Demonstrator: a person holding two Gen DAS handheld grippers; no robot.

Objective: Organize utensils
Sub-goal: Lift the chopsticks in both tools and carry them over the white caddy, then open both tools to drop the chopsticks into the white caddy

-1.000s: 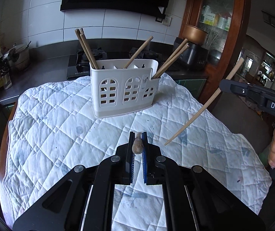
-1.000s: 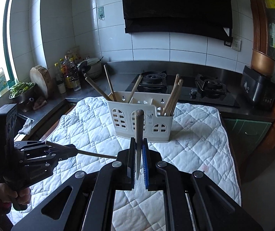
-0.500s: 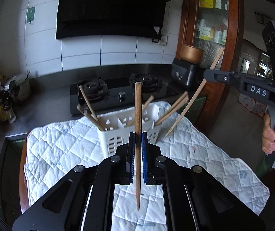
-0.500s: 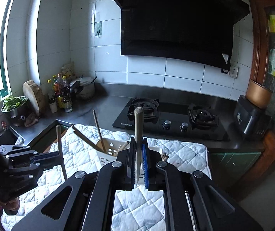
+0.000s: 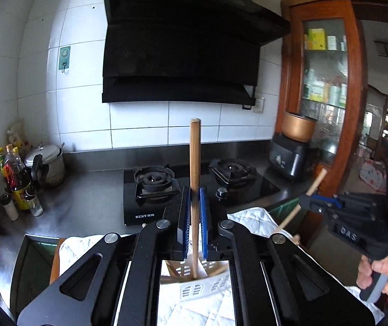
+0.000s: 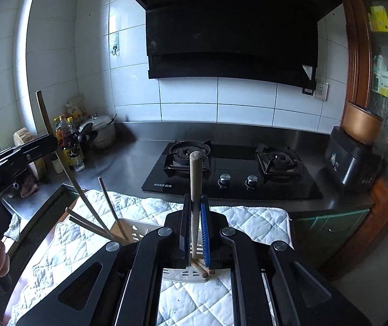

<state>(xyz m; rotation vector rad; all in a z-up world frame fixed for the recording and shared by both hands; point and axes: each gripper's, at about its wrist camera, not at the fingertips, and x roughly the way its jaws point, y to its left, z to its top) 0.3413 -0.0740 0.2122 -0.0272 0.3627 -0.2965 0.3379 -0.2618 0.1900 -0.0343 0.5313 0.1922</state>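
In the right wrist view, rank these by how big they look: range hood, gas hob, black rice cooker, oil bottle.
1. range hood
2. gas hob
3. black rice cooker
4. oil bottle

This is apparent size only: the fisheye lens and differing distances from the camera distort it.

A black gas stove sits in the steel counter at the centre, under a black range hood at twelve o'clock on the white tiled wall. At nine o'clock stand bottles and a lidded pot, at three o'clock a black cooker with a copper bowl on top, beside a wooden cabinet. A white quilted cloth covers the table at six o'clock.
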